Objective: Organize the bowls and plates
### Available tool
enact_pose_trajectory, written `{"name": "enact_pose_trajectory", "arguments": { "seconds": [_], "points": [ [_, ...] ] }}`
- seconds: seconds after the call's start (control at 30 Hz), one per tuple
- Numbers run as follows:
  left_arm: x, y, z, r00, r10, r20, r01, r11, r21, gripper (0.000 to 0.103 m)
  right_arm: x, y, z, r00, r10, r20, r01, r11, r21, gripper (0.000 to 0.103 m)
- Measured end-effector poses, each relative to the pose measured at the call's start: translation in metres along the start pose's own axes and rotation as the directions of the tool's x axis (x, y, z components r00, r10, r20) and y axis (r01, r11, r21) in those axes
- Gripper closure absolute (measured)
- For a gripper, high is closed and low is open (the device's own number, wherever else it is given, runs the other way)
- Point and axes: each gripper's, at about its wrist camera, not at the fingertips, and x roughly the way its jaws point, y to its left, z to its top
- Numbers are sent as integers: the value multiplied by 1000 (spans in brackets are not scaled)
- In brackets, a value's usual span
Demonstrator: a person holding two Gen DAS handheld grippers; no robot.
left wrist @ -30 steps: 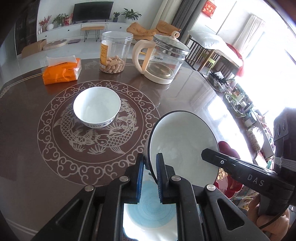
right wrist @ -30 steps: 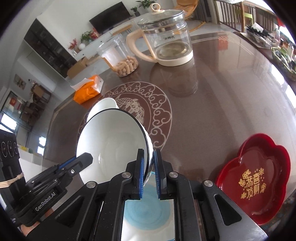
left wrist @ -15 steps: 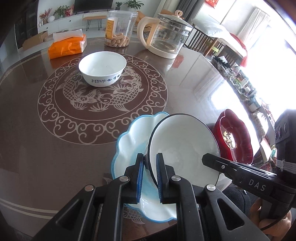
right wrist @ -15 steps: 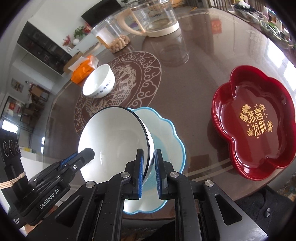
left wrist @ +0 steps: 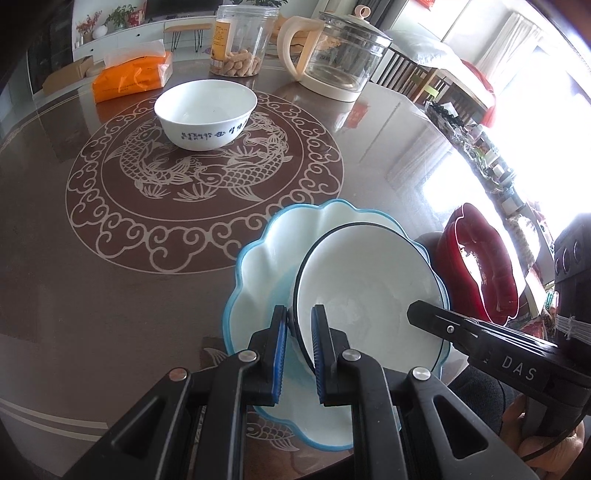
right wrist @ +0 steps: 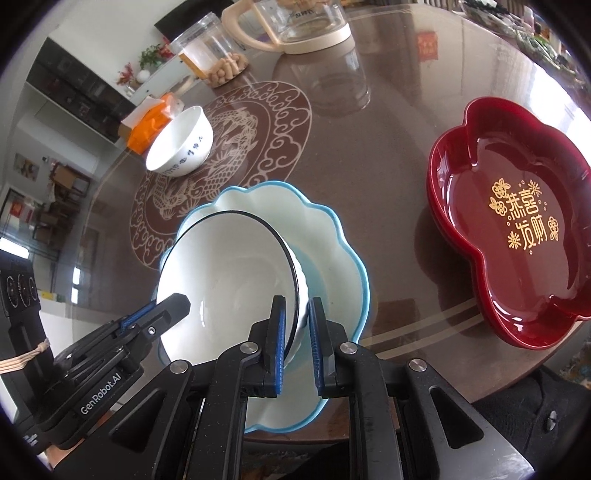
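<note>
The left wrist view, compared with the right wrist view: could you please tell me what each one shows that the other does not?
Only the left wrist view shows the kettle's glass lid and the bright windows.

Only the right wrist view shows the gold lettering inside the red tray and the dark cabinet.

Both show the black-rimmed bowl, gripped at opposite rims by the left gripper and right gripper, over the blue-edged plate, plus the small white bowl.
</note>
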Motion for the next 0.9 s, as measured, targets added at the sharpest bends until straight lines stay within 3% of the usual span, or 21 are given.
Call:
{"name": "enact_pose_trajectory", "arguments": {
  "seconds": [0.13, 0.2, 0.23, 0.27, 0.4, 0.47, 0.5, 0.53, 0.6, 0.63, 0.73, 0.83, 0.9],
  "points": [
    [-4, -1, -1, 999, 21, 24, -22, 1000, 10, 86, -1, -4, -1, 999, 44, 12, -44, 999, 15, 82],
    [-10, -2, -1, 997, 55, 49, -57, 998, 26, 73, -4, -8, -3, 997, 68, 25, -69, 997, 32, 74],
    [-15, -2, -2, 996, 66, 67, -68, 997, 23, 58, -6, -9, -3, 997, 75, 35, -77, 996, 36, 62],
    [-21, -1, -2, 993, 76, 93, -78, 997, 18, 45, -8, -10, -5, 996, 78, 49, -80, 996, 37, 59],
    [-54, 2, -10, 967, 127, 222, -132, 991, 9, 24, -29, -10, -16, 987, 89, 136, -93, 996, 18, 57],
    [-70, 4, -16, 945, 156, 288, -165, 986, 7, 19, -52, -5, -31, 965, 25, 261, -17, 999, -30, 50],
    [-76, 4, -20, 933, 169, 317, -181, 983, 9, 19, -64, 0, -41, 938, -27, 345, 49, 997, -56, 41],
    [-81, 4, -23, 922, 181, 341, -197, 980, 13, 17, -76, 4, -54, 895, -85, 437, 126, 990, -67, 33],
    [-86, 3, -31, 905, 206, 373, -229, 973, 18, 14, -91, 13, -82, 787, -184, 589, 270, 961, -61, 30],
    [-88, 4, -34, 898, 216, 383, -241, 970, 18, 13, -95, 17, -93, 744, -214, 634, 319, 946, -56, 30],
    [-89, 5, -37, 892, 226, 392, -251, 968, 13, 14, -101, 29, -118, 676, -220, 704, 378, 923, -74, 30],
    [-90, 9, -38, 895, 222, 386, -238, 971, -6, 14, -115, 45, -139, 578, -188, 794, 431, 896, -101, 27],
    [-92, 11, -37, 897, 217, 384, -228, 974, -16, 14, -117, 55, -149, 537, -170, 826, 469, 874, -125, 23]
  ]
}}
